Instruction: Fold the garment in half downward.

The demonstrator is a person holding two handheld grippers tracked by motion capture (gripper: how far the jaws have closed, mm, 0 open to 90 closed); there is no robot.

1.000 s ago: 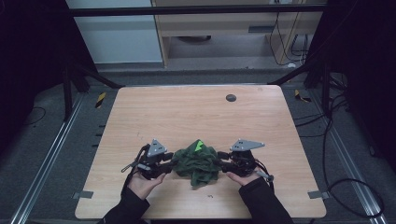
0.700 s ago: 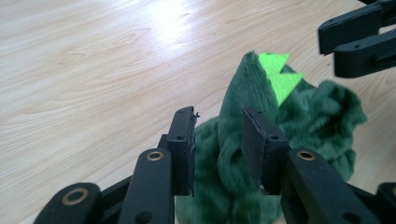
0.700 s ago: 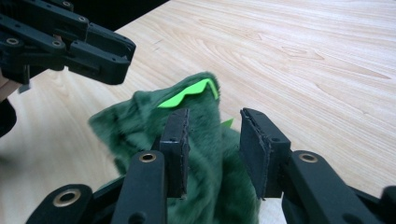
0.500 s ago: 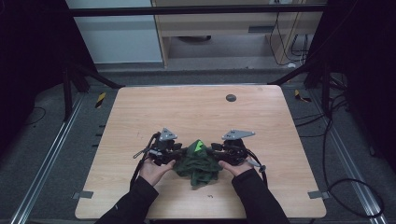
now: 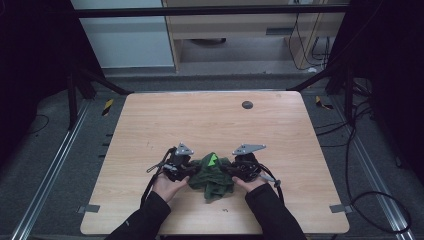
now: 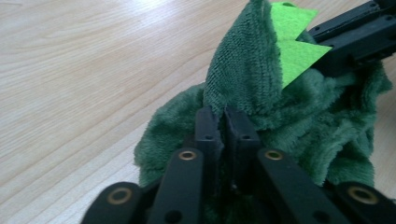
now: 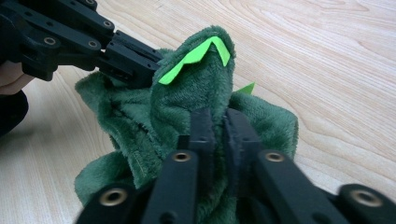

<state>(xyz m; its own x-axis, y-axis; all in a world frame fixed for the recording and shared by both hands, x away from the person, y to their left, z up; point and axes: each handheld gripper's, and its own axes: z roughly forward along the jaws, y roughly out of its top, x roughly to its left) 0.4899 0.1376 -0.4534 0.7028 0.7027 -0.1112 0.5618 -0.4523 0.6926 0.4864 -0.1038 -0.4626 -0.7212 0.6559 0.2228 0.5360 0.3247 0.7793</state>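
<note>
The person's two hands came in from the near edge of the table, at six o'clock, and each held a gripper against the dark green fleece garment that lay bunched between them near that edge. The left gripper stood at nine o'clock of the garment; its jaws had just been closing and were now pressed together on a raised fold of the fleece, as the left gripper view showed. The right gripper, at three o'clock, had also just been closing and pinched another fold in the same way. I judge that the two opposite grips were taken so that the cloth could be lifted and spread out. A bright green spiked trim stood up at twelve o'clock of the heap. Farther away, a small dark round mark sat near the far edge.
</note>
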